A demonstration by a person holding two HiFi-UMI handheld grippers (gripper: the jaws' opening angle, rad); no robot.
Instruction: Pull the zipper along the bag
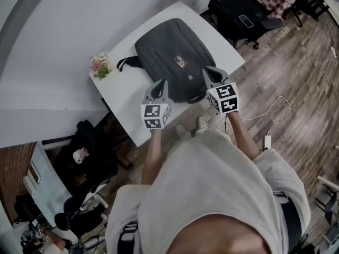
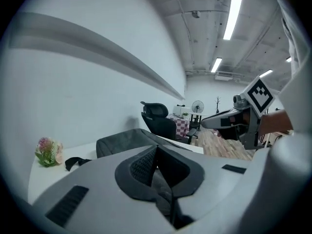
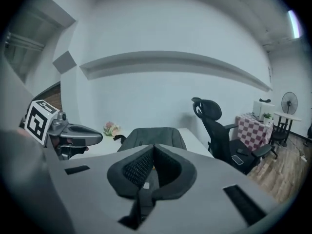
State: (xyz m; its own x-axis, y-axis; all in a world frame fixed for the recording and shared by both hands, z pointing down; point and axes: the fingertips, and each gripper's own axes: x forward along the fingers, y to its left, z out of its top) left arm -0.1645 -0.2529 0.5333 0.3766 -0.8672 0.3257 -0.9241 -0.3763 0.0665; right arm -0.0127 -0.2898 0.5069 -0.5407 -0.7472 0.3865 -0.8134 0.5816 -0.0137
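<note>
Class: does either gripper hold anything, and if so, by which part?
Nothing is held. The left gripper and the right gripper are both shut and empty, off the bag.

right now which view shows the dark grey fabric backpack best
Head view: the dark grey fabric backpack lies almost whole, from above, on the white table. Both gripper views catch the backpack only as a low, foreshortened sliver beyond their jaws.

Lit evenly, cool and rather dim. Glaring from ceiling strip lights [image 2: 234,16] high above the left hand-held gripper [image 2: 157,150]. Bent hard by fisheye, blackened at the corners in both gripper views. Softly blurred nearest the jaws. Shadowed beneath the counter [image 1: 124,97] edge.
</note>
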